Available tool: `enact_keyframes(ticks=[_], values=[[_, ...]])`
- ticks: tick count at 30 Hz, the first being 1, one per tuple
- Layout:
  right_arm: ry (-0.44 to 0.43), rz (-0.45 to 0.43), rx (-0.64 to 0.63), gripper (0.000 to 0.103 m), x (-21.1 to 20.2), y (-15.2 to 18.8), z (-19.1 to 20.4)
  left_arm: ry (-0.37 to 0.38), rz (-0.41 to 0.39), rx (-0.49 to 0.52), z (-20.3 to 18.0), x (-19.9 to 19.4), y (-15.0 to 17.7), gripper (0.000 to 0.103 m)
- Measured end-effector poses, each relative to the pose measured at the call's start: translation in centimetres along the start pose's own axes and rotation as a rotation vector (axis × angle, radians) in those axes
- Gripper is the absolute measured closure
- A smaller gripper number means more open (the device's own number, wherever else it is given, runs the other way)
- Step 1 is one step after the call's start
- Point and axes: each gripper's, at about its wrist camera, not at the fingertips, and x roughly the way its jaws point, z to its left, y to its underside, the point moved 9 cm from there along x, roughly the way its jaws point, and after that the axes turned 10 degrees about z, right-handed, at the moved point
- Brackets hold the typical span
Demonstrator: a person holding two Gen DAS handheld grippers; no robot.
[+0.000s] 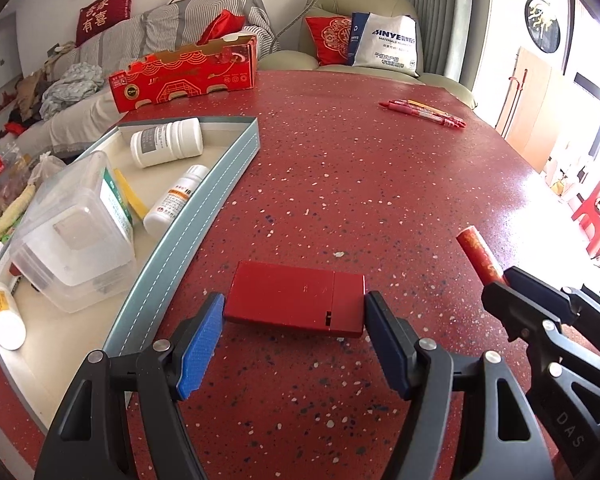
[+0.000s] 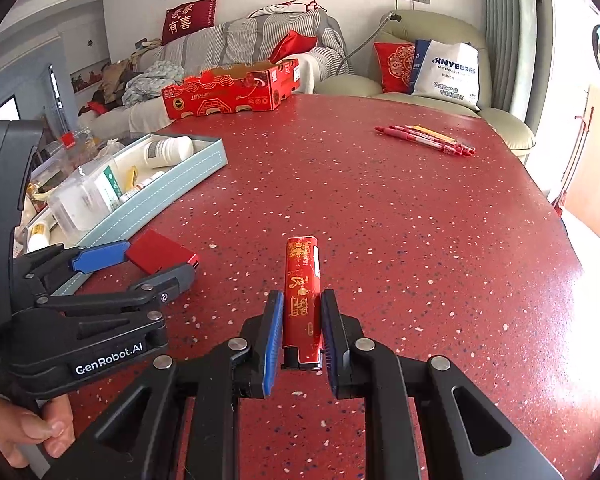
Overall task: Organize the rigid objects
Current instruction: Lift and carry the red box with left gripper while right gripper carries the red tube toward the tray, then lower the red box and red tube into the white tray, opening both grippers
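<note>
Left gripper (image 1: 295, 320) clamping red case (image 1: 296, 304) beside tray (image 1: 204, 200) of bottles (image 1: 168, 142); right gripper (image 2: 300, 334) pinching lighter (image 2: 302, 292).

The tabletop (image 1: 380, 184) is dark red, speckled with white and blue flecks. A plain red box (image 1: 296, 305) and a red lighter (image 2: 302, 300) with gold ornament match it. The tray (image 1: 204, 216) is pale blue with white stitching, cream inside.

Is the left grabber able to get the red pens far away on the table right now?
Probably not yet. The left gripper is shut on the red box, so it is busy, though the table between it and the red pens looks bare.
</note>
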Motion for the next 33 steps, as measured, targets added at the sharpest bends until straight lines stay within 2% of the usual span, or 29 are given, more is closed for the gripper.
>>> enact_keyframes(ticks=[8,13,21,33], values=[[-0.038,-0.003,0.006,0.083,-0.5,0.6,2.3,-0.033,-0.016,0.011,1.0,-1.0,1.0,0.030],[-0.046,-0.015,-0.013,0.083,-1.3,0.4,3.9,-0.019,-0.030,0.001,1.6,-2.1,1.4,0.030],[-0.077,-0.045,-0.024,0.083,-2.8,-0.7,5.6,-0.023,-0.092,-0.006,2.8,-5.1,1.0,0.030],[-0.112,-0.070,-0.071,0.083,-3.6,-2.8,8.7,-0.043,-0.103,-0.058,5.6,-6.6,0.6,0.030]])
